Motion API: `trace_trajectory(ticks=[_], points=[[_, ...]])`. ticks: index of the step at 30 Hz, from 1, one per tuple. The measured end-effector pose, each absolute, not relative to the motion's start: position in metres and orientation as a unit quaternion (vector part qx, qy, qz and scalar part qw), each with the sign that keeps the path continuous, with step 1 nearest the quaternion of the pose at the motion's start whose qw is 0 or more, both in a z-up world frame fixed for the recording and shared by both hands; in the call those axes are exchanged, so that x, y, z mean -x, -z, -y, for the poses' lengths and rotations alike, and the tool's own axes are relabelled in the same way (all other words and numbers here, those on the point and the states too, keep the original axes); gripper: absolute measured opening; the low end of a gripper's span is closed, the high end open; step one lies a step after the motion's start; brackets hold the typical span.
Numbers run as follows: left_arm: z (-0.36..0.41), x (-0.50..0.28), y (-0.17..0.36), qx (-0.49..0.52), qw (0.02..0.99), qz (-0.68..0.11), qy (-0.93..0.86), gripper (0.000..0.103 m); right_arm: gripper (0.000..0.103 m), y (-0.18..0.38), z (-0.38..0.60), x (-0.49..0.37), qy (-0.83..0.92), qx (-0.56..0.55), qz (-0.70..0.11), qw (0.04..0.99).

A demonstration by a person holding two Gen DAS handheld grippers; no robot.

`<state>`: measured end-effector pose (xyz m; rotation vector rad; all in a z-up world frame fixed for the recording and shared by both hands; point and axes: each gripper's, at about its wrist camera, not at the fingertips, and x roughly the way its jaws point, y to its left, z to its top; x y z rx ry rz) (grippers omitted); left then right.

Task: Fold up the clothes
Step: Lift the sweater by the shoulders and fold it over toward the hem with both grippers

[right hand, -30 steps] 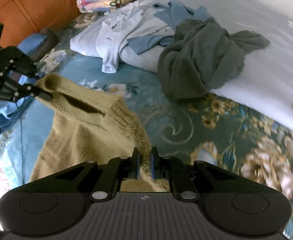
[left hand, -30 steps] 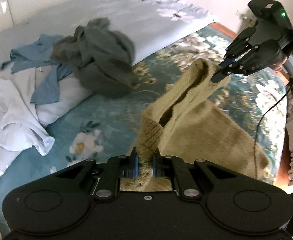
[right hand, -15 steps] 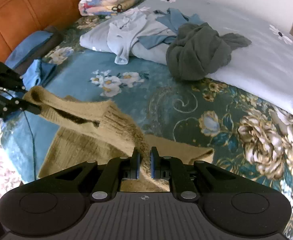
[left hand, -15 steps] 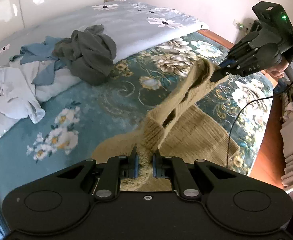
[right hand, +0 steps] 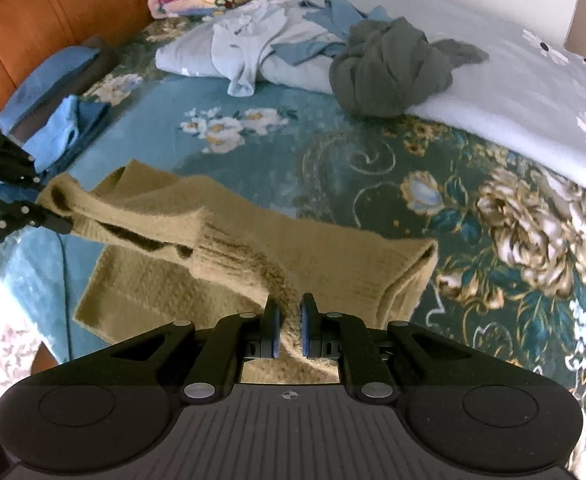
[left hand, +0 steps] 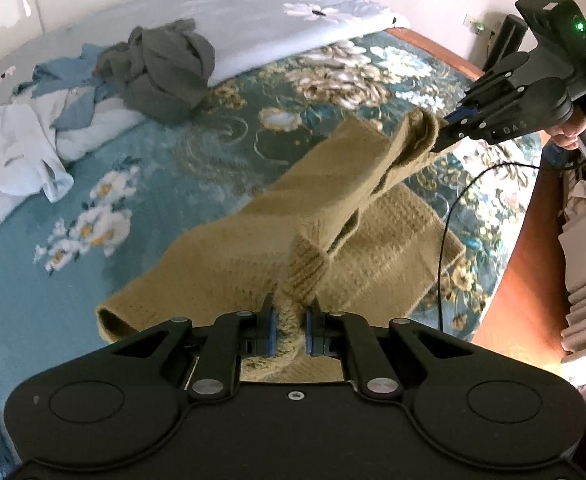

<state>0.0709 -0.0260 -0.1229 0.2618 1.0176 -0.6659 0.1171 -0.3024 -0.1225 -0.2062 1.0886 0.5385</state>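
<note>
Looking along my left gripper (left hand: 291, 330), I see its jaws closed tight on a bunched ridge of the tan knit sweater (left hand: 253, 264), pinched between the blue pads. From there the knit stretches up and away in a taut band to my right gripper (left hand: 439, 142), which has the far end clamped, while the rest sags down and lies partly spread on the floral bedspread (left hand: 105, 200), near the bed's foot edge. I judge the sweater soft, floppy and fairly thick: it droops wherever it is unsupported, so it will take a fold only if I hold it at the shoulders or hem corners and keep it stretched between both hands. The ribbed weave should give the pads good purchase, not slip. Beyond it lie a crumpled dark green garment (left hand: 165, 72) and some pale blue clothes (left hand: 17, 148), well apart from my work. Through the right wrist view, my right gripper (right hand: 289, 332) is likewise shut on a fold of the sweater (right hand: 333, 256), whose mustard-tan ribbed cuff or hem shows an open end at the right; my left gripper (right hand: 59, 222) holds the other end at the left edge.
</note>
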Motion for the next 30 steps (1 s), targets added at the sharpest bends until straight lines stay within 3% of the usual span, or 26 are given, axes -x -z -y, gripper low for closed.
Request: trace_trajectory(ticks=[30], points=[[0.035, -0.04, 0.229, -0.109, 0.765, -0.577, 0.264, 0.011, 0.008, 0.225, 0.297, -0.093, -0.268, 0.101, -0.59, 0.755]])
